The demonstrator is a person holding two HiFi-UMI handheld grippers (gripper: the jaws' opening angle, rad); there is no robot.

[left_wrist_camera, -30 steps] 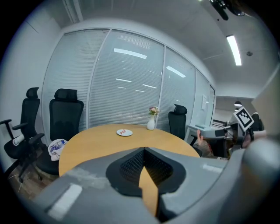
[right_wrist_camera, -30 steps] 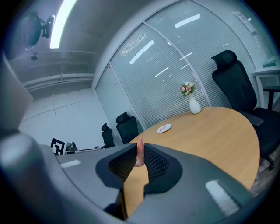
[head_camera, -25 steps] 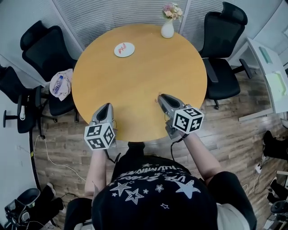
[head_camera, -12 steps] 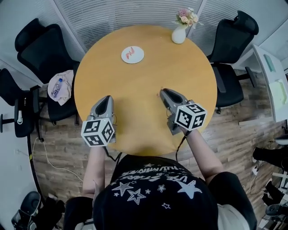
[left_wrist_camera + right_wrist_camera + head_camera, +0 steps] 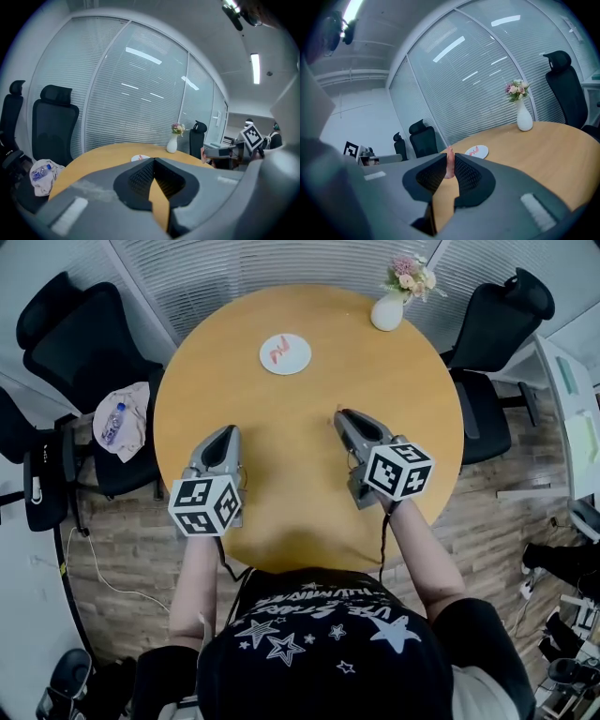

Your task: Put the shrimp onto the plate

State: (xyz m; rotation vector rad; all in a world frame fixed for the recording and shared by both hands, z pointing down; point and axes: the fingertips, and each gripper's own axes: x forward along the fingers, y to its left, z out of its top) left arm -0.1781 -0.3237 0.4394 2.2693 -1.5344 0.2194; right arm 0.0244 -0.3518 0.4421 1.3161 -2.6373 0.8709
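Head view: plate (image 5: 285,353) far across the counter (image 5: 309,474), vase (image 5: 387,311) right of it. Left gripper view: left claw (image 5: 154,159) pressed together, empty. Right gripper view: right claw (image 5: 450,158) pinches a shrimp (image 5: 450,164); carry it level, lower over the plate, then release. Count: two shrimp, one apparently plated; one plate, one vase.

Two grippers (image 5: 225,431) (image 5: 343,416), one gripped shrimp (image 5: 450,162), one plate (image 5: 302,361), one vase (image 5: 387,313), one round table (image 5: 291,479), three black chairs (image 5: 70,329) (image 5: 39,472) (image 5: 511,310).

Table (image 5: 300,418) smooth matt wood; plate (image 5: 298,362) glossy white; vase (image 5: 387,312) glossy ceramic; chairs (image 5: 70,329) black cloth; floor (image 5: 122,559) grainy planks.
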